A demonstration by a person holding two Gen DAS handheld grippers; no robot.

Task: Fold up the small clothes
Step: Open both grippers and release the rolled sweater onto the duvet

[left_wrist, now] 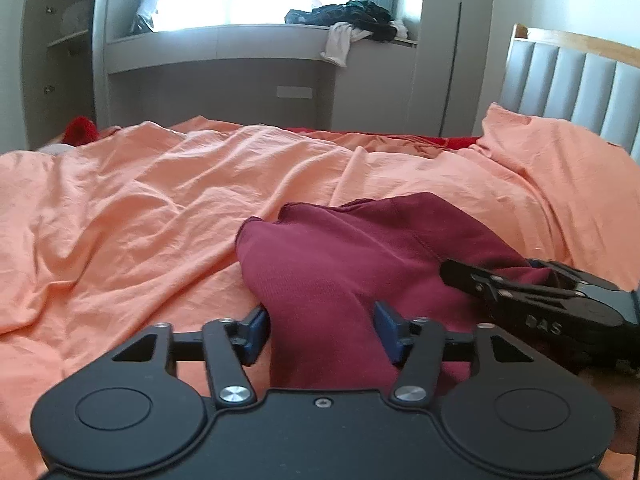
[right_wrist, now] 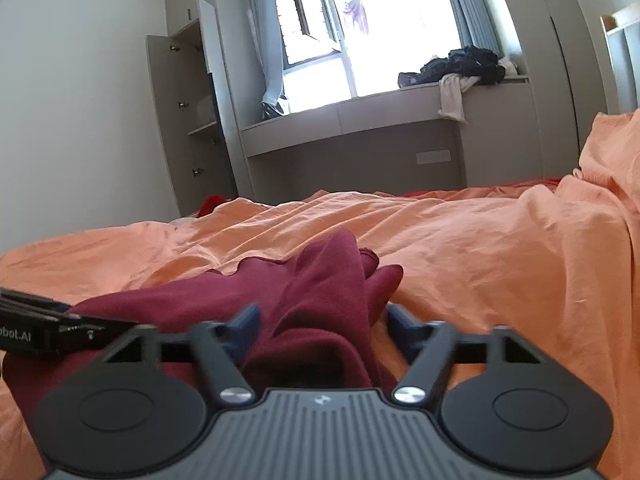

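A maroon garment lies bunched on the orange bed cover. My left gripper stands low over its near end, blue pads apart, with a fold of the cloth lying loose between them. In the right wrist view the same maroon garment rises in a ridge between the blurred pads of my right gripper, with a gap beside the right pad. The right gripper's body shows at the right of the left wrist view, resting over the cloth. The left gripper's body shows at the left of the right wrist view.
The rumpled orange cover spreads across the whole bed. A padded headboard stands at the right. A window bench holds a pile of dark clothes. An open wardrobe stands at the left, with a red item at the bed's far edge.
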